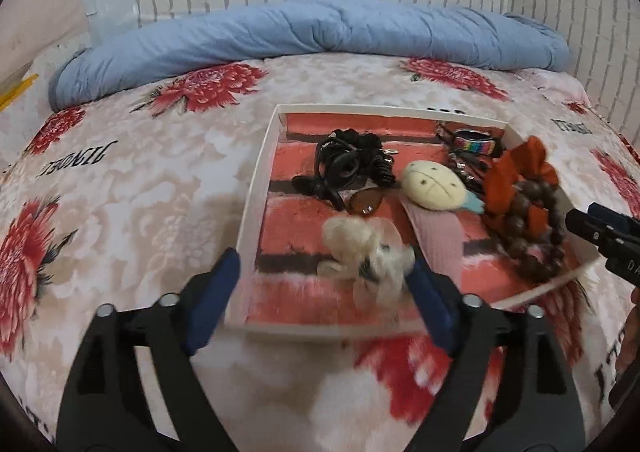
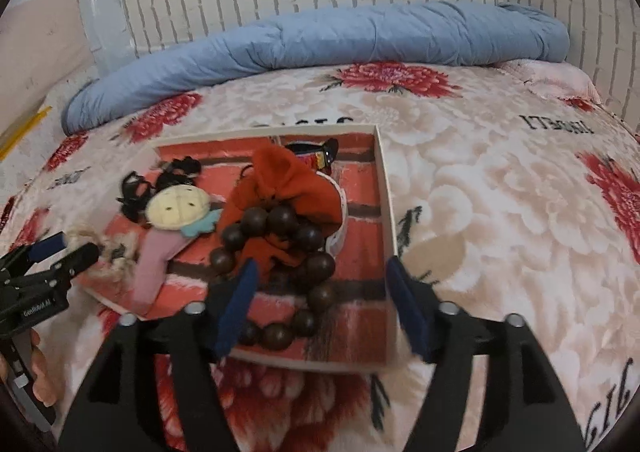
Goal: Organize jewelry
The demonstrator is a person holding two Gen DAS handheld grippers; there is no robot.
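Jewelry lies jumbled in our white tray on the floral bedspread: a wooden bead bracelet beside an orange scrunchie, black hair ties, a doll-faced clip. Our left gripper spreads wide around a fluffy white ornament; our right gripper hangs released above the beads.

The bracelet has dark, glossy, wood-like beads. At its 12 o'clock the scrunchie is matt orange cloth. The tray looks like smooth white card with a printed brick lining. The bedspread is plush, fuzzy fabric. Blue pads look matt and soft.
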